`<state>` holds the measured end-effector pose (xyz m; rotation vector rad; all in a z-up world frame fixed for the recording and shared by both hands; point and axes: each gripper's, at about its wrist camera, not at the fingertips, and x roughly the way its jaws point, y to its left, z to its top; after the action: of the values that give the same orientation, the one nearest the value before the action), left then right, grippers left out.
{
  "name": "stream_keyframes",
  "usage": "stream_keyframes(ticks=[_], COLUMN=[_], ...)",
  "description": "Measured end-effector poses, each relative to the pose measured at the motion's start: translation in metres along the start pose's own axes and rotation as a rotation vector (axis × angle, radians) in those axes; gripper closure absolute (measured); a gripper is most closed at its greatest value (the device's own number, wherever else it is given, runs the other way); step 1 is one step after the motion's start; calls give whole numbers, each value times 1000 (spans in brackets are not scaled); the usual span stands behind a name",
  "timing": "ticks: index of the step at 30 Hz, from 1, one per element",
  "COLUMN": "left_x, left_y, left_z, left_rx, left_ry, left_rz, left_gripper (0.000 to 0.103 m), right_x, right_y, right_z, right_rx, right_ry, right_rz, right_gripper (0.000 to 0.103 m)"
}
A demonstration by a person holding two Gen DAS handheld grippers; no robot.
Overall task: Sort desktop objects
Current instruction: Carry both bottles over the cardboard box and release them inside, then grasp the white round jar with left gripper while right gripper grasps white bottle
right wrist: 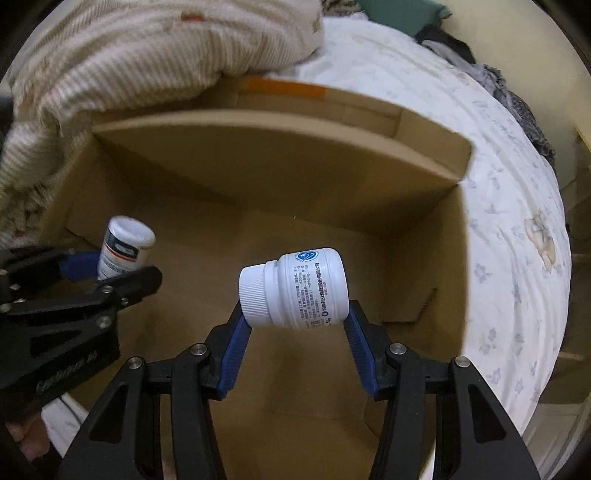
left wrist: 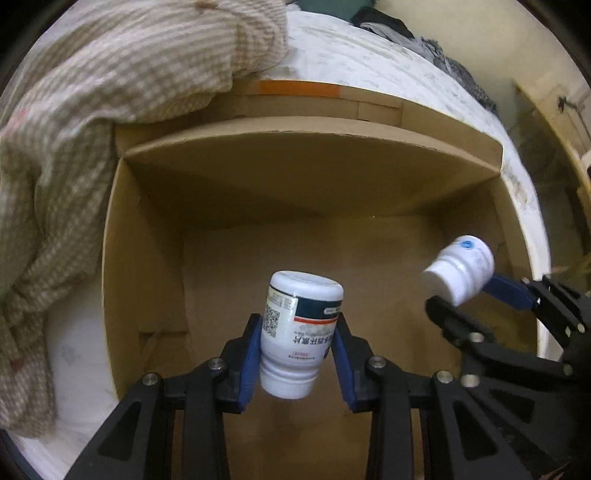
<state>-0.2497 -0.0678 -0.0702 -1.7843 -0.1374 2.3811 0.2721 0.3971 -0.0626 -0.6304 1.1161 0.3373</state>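
My left gripper (left wrist: 298,319) is shut on a white pill bottle with a dark blue and red label (left wrist: 295,332). The bottle hangs cap end toward the camera, over the inside of an open cardboard box (left wrist: 295,177). My right gripper (right wrist: 295,306) is shut on a plain white bottle with small blue print (right wrist: 299,288), held sideways with its ribbed cap to the left, also over the box (right wrist: 280,166). Each view shows the other gripper: the right gripper (left wrist: 465,295) with its white bottle (left wrist: 460,267) at right, the left gripper (right wrist: 118,273) with its labelled bottle (right wrist: 125,247) at left.
The box floor below both bottles shows only bare cardboard. A beige checked blanket (left wrist: 92,110) drapes over the box's far left corner and left wall. The box stands on a white flowered bed sheet (right wrist: 517,258). Dark clothes (left wrist: 388,22) lie at the bed's far end.
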Motion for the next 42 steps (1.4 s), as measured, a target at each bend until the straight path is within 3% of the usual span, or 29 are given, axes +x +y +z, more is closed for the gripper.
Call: stream_keyframes(ticks=[6,11,13,17,21,23,25,27,29,33,40,42], left_x=[10,10,7,-6,-47,-72,-102,-127,-137,-136,-128,-116], left_y=[3,4,8,13,7,8,11,14,17,23,-1,-12], left_z=[0,0,1,-2,-11,-21,-39,-65,-86,-110,-139,-138], left_rx=[-1,-6,-20,-46,-19,-25,-29,-13,-6,-83,-90,-68], left_ry=[26,58,53,26,-54,-104,-181,-267,-295,-223,-206,-183], left_rz=[19,18,-17,-54,-47,-80,-112,-114,-111,-244,-199,-182], left_gripper=[66,54,47,45,44,39,29,25,25,25,25,25], right_x=[18,15,8,-14,-46,-70,-92,-114,-135,-161,-149,-132], right_y=[0,-3,-6,-7,-8,-11,-18,-29,-34,-60,-116,-130], right_z=[-4,-8,-11,-22,-37,-49,-61,-77,-85,-124,-196,-207], right_rx=[11,19,22,12,15,22,37,53,85,174,295,371], right_ry=[43,38,32,-1,-42,-82,-121,-171,-219,-292,-395,-341], right_rz=[-10,-46,-32,-34,-3,32,71,93,127,230,341,349], right_gripper=[47,41,37,32,29,25,25,25,25,25,25,25])
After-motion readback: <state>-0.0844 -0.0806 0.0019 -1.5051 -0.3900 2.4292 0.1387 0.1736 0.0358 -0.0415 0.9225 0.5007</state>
